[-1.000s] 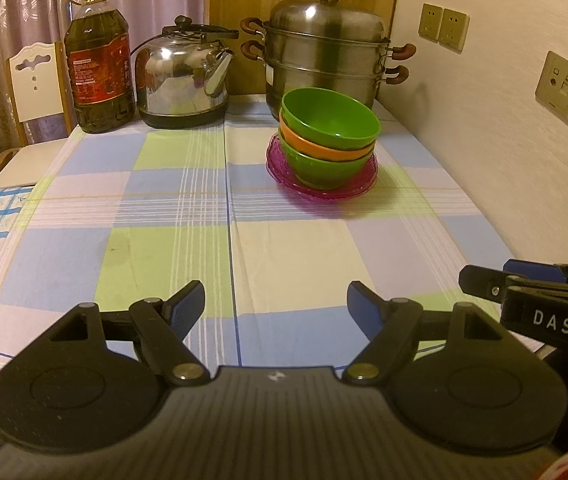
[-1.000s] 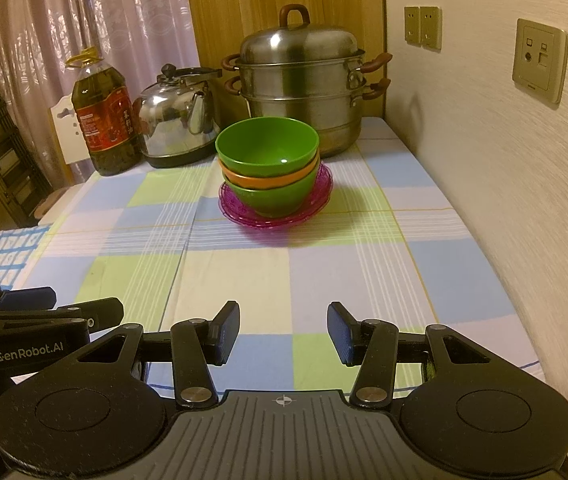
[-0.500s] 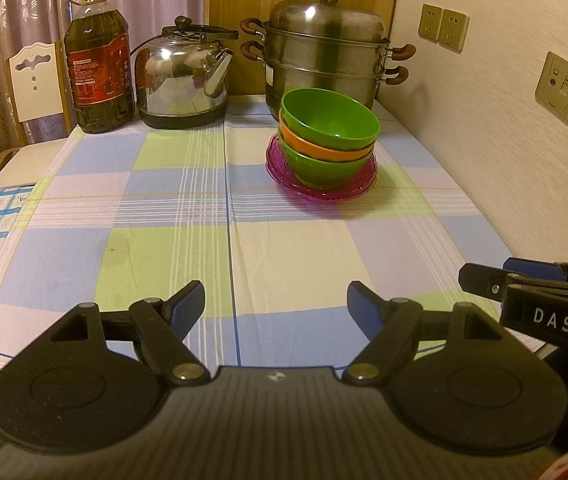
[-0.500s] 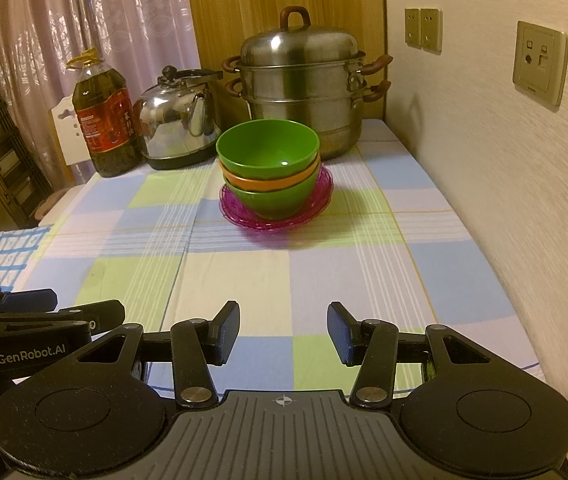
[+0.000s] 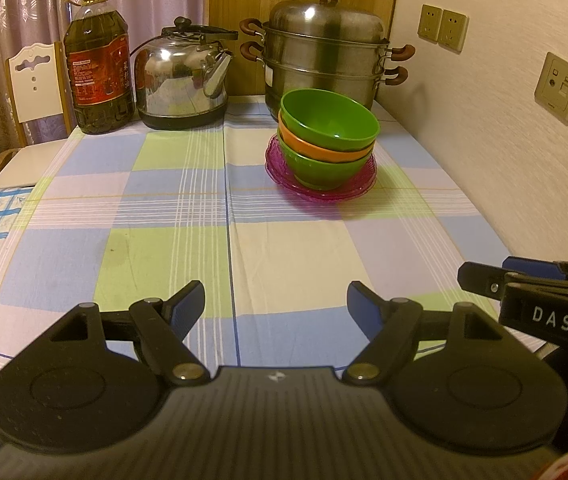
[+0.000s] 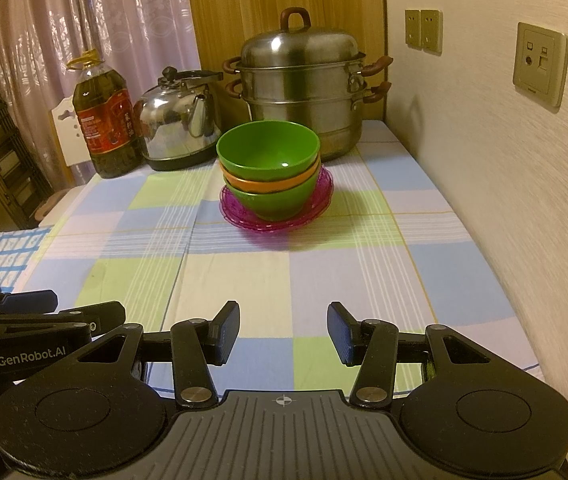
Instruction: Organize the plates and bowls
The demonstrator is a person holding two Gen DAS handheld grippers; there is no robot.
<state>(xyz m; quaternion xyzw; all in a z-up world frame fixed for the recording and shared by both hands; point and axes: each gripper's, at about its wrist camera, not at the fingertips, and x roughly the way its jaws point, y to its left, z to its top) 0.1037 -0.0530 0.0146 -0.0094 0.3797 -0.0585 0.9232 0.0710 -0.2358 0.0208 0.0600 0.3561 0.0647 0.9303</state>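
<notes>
Your left gripper (image 5: pixel 276 300) and right gripper (image 6: pixel 283 334): jaws wide, empty, well short of bowl stack (image 6: pixel 270 172) on pink plate (image 6: pixel 324 196). Approach top bowl's rim level, steadily.

Far edge of the checked tablecloth (image 5: pixel 172 240): cooking-oil bottle (image 5: pixel 98 64) at far left corner, steel kettle (image 5: pixel 182 80) beside it, two-tier steel steamer pot (image 5: pixel 324 48) toward the far right corner. White chair (image 5: pixel 32 84) behind. Wall sockets (image 5: pixel 442 28) on the right wall.

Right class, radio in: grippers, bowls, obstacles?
Left gripper open, empty. Right gripper open, empty. Three bowls stacked on pink plate. Path clear.
</notes>
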